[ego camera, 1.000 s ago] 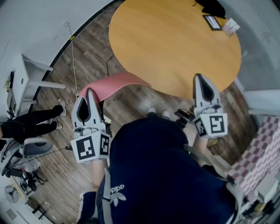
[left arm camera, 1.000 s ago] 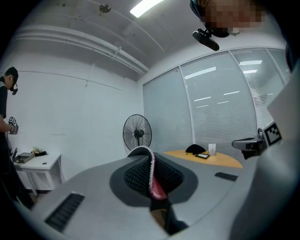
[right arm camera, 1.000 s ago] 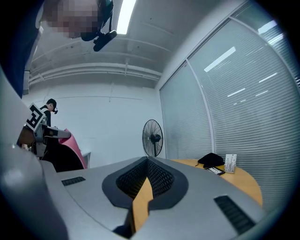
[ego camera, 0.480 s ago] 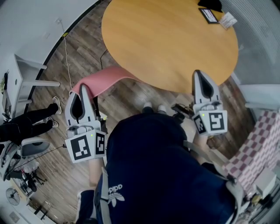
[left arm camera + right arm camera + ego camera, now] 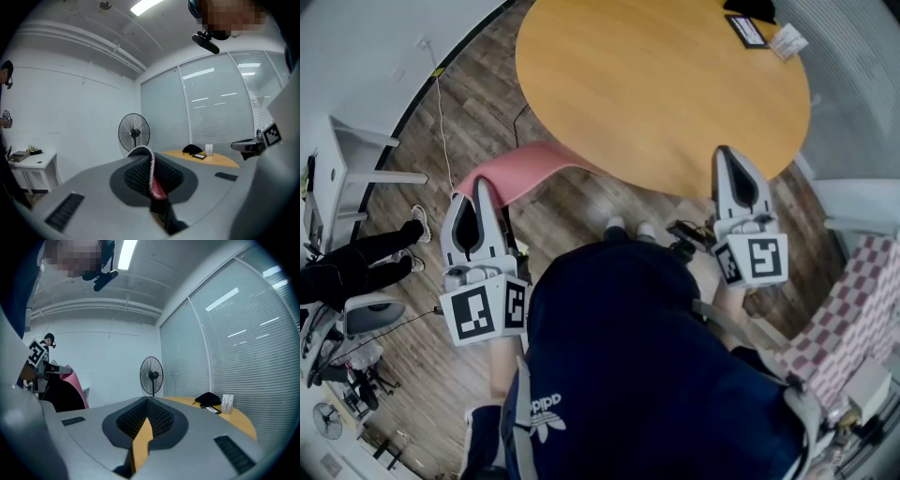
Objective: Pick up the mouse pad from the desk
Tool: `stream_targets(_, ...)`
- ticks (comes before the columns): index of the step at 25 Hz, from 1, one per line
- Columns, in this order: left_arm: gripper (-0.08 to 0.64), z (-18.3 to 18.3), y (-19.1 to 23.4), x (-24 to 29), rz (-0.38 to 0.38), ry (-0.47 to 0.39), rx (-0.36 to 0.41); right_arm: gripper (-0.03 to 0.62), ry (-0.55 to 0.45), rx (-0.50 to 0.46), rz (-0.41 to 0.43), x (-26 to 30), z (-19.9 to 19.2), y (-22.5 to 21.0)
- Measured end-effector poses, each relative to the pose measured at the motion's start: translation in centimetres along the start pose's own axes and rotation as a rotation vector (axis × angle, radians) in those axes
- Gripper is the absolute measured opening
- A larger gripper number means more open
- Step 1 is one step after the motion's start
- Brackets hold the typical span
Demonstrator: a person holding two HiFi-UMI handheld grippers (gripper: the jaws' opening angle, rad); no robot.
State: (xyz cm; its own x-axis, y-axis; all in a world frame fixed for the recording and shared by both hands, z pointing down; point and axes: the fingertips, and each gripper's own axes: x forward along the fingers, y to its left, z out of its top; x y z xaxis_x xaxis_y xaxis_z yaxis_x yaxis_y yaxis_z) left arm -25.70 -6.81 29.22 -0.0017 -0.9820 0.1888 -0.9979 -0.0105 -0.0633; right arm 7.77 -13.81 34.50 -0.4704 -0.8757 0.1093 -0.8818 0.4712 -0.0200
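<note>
The pink mouse pad [image 5: 534,172] hangs in the air off the near edge of the round wooden desk [image 5: 675,84], above the plank floor. My left gripper [image 5: 478,189] is shut on its left end. In the left gripper view the pad [image 5: 152,174] shows edge-on, pinched between the jaws of the left gripper [image 5: 150,151]. My right gripper [image 5: 727,157] hovers at the desk's near rim, shut and holding nothing. Its jaws meet at the tip in the right gripper view [image 5: 147,400], where the pad [image 5: 75,386] appears at far left.
On the desk's far side lie a black object [image 5: 752,9], a dark flat device [image 5: 747,33] and a white card [image 5: 789,40]. A white side table [image 5: 356,159] and a person in black [image 5: 356,267] are at left. A standing fan [image 5: 133,132] is behind.
The head view has shifted a little. Both grippers keep their places, and the pad stays in the left one.
</note>
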Motion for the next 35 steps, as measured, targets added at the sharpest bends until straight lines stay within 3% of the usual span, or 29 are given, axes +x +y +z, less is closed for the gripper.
stream_targets(35,0.018,-0.3,-1.3,-0.2,-0.063,-0.015,-0.038,0.003,0.032,-0.022,-0.049,-2.5,-0.5,-0.1)
